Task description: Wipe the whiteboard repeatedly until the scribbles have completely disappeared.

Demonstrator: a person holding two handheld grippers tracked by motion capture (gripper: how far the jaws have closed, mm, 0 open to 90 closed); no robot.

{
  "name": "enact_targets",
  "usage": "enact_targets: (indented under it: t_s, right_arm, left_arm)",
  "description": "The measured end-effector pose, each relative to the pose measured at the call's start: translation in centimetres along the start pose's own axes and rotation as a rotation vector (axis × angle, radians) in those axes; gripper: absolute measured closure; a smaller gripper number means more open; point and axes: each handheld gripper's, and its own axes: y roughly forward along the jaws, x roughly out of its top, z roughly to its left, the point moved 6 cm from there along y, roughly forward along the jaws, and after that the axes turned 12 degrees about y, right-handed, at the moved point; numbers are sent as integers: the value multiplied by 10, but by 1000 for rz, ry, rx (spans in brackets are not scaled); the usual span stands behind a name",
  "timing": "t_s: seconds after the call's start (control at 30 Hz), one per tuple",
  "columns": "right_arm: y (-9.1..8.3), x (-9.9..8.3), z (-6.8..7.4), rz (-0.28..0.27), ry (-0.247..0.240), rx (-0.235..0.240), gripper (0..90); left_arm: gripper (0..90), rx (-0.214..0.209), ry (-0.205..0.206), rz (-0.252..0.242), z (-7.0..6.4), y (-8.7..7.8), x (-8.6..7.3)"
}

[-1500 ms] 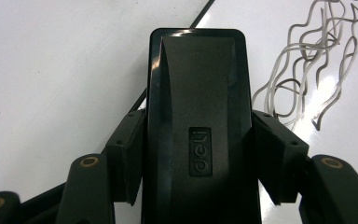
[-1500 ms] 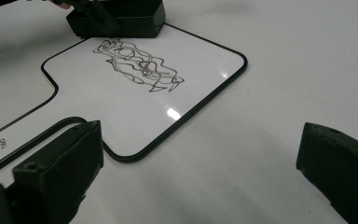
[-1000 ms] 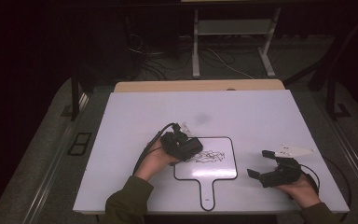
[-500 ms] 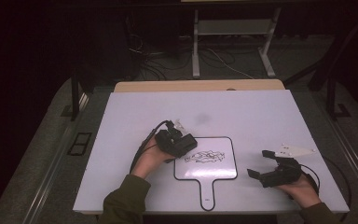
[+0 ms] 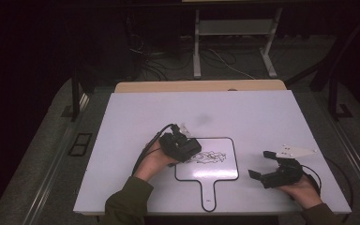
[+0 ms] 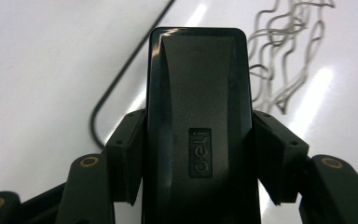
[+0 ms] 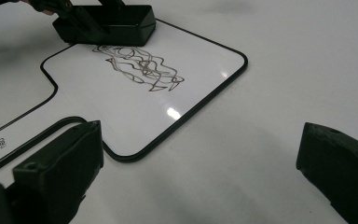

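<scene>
A black eraser point(image 6: 199, 130) is pinched between the jaws of the left claw point(image 5: 182, 147). In the left gripper view it is seen as a long, smooth block with rounded corners and a small raised label bearing letters on its back; light glints along its top edge. It is pressed flat on the upper left part of a small whiteboard point(image 5: 215, 169), at the edge of a tangle of scribbled lines point(image 5: 208, 157). The whiteboard is a white panel with a thin black border, rounded corners and a short handle pointing toward the person; it lies flat on the white desk point(image 5: 262, 117). The scribble is made of dark, looping strokes massed in the upper half of the whiteboard, to the right of the eraser. In the right gripper view the eraser point(image 7: 116, 24) is seen at the far corner of the whiteboard point(image 7: 135, 107), touching the scribble's end. The right claw point(image 5: 263, 165) is held spread, with nothing between its jaws, well to the right of the whiteboard above the desk.
</scene>
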Motion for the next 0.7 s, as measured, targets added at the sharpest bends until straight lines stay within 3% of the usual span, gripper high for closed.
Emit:
enact_targets:
  t_s: [0.53,0.7]
  right_arm:
    - [0,0,0,4,1,1,0]
    - [0,0,0,1,1,1,0]
  left_arm:
    - [392,-65,63,-19,-25,5,15]
    - [393,-48,56,-18,-18,6,14]
